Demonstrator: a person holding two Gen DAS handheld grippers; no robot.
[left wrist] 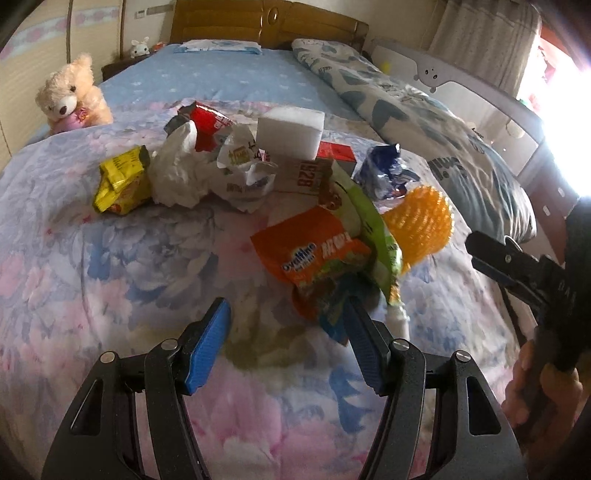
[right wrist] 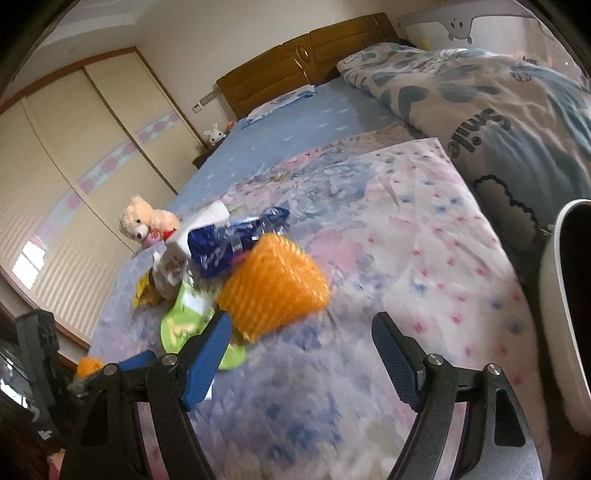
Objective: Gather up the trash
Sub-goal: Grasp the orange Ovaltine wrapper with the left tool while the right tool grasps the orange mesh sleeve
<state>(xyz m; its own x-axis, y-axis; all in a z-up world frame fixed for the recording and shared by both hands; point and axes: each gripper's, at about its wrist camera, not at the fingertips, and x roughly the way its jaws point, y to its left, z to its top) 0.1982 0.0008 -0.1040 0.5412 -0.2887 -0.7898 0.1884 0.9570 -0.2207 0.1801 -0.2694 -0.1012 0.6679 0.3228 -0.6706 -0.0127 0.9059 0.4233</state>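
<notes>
A pile of trash lies on the floral bedspread (left wrist: 92, 258). In the left wrist view I see an orange Ovaltine wrapper (left wrist: 314, 258), a green wrapper (left wrist: 365, 218), an orange foam net (left wrist: 421, 221), a blue wrapper (left wrist: 384, 170), a yellow packet (left wrist: 122, 181), crumpled white paper (left wrist: 177, 173) and a white foam block (left wrist: 290, 131). My left gripper (left wrist: 286, 325) is open, its right finger touching the Ovaltine wrapper's near edge. My right gripper (right wrist: 303, 332) is open and empty, just in front of the orange foam net (right wrist: 273, 284); the green wrapper (right wrist: 184, 317) lies by its left finger.
A teddy bear (left wrist: 70, 96) sits at the bed's left edge. A folded grey-blue duvet (left wrist: 424, 125) lies along the right side. A white bin rim (right wrist: 561, 314) stands at the right in the right wrist view. The wooden headboard (left wrist: 266, 22) is at the far end.
</notes>
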